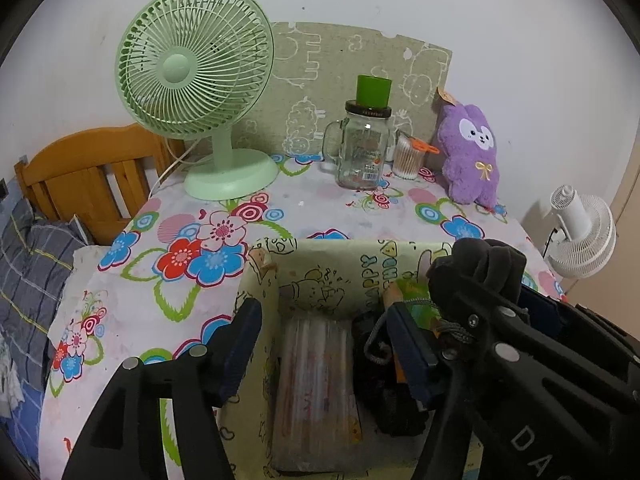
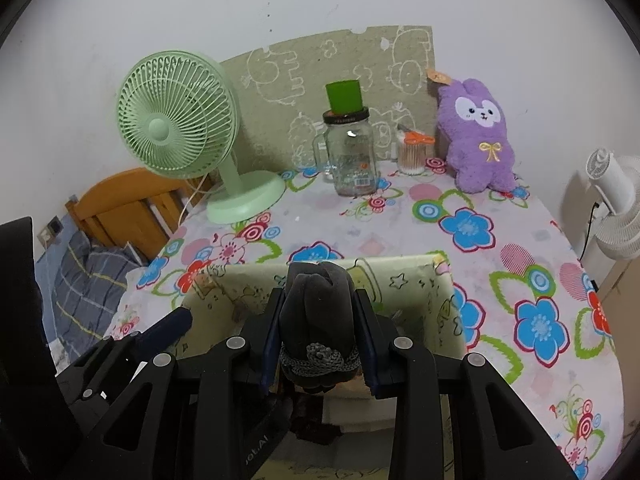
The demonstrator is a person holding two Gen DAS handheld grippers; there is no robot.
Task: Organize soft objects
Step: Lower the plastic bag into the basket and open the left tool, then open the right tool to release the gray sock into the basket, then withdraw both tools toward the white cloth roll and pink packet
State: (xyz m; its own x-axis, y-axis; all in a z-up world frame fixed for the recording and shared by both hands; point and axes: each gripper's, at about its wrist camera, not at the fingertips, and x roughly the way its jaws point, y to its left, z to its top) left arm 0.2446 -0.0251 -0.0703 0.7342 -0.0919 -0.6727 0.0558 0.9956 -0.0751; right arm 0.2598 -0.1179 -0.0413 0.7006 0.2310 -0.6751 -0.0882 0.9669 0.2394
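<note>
right gripper (image 2: 318,334) is clamped hard on the dark rolled cloth bundle (image 2: 316,304), pads squeezing both sides, grey cord (image 2: 316,358) wrapped round its lower part. bundle hangs over the open top of the yellow cartoon box (image 2: 436,276), not in it yet

left gripper (image 1: 324,344) stands roughly half open, nothing between its pads, fingers straddling the left wall of the box, one inside, one outside

inside the box: a clear plastic packet (image 1: 316,380) on the left, something dark on the right, can't tell what

risks, my read:
- left inner finger sits in the drop zone, bundle could land on it or wedge against it
- loose cord could snag a right finger on release and drag the bundle back out
- box looks light; a straddling finger lifting or twisting may tip or slide it on the flowered tablecloth (image 2: 500,240)
- purple plush toy (image 2: 478,140) still at the back by the glass jar (image 2: 354,156); reaching for it later risks knocking the jar
</note>
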